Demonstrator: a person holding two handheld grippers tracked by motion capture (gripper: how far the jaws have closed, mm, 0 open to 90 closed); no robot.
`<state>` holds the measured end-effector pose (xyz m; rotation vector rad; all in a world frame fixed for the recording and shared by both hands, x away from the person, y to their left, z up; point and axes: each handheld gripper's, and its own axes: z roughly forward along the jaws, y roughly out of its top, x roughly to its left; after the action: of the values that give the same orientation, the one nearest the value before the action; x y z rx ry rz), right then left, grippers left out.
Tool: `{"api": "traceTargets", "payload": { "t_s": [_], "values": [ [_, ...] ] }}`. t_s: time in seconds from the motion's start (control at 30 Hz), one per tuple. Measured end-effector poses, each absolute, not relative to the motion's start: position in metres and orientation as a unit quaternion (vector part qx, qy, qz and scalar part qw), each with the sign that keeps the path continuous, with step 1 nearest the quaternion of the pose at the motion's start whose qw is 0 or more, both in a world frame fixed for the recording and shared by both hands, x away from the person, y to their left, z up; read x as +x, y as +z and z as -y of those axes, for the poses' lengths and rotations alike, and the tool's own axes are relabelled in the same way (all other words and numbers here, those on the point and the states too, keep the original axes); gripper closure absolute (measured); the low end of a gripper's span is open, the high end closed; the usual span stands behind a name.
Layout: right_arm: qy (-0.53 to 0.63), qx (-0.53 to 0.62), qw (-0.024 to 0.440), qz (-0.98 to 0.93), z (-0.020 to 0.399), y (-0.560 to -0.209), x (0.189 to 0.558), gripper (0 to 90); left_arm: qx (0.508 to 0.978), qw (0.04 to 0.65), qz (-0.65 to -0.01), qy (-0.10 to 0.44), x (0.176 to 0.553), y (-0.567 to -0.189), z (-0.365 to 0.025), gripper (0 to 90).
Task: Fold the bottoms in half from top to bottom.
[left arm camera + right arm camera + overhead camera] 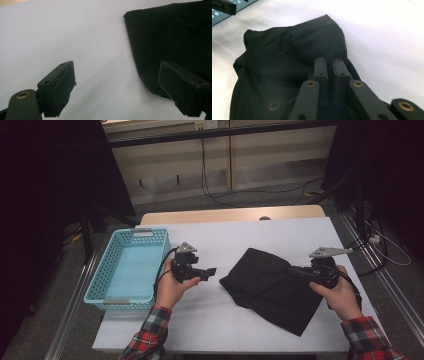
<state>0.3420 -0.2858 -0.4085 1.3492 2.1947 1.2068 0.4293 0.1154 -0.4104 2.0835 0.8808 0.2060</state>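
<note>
At the far left of the white worktop (235, 240) stands a light blue basket (127, 270) with perforated walls, its inside bare. Just to its right the left gripper (212, 271) is held in a hand (172, 287) with a red plaid sleeve; its jaws are spread wide and hold nothing, pointing toward the black cloth (272, 287). In the left gripper view the near edge of the cloth (172, 42) lies behind the right-hand jaw. The cloth lies folded and rumpled on the worktop, right of centre. At its right edge the right gripper (296, 270) has its jaws pressed nearly together on a raised fold of the black cloth (287, 65).
</note>
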Motion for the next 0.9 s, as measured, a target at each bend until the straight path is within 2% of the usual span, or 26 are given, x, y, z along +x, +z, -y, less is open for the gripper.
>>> {"api": "traceTargets", "payload": {
  "t_s": [0.9],
  "values": [
    [0.429, 0.475, 0.157, -0.752, 0.302, -0.402, 0.32, 84.3, 0.834, 0.423, -0.346, 0.083, 0.43, -0.411, -0.114, 13.3]
  ]
}}
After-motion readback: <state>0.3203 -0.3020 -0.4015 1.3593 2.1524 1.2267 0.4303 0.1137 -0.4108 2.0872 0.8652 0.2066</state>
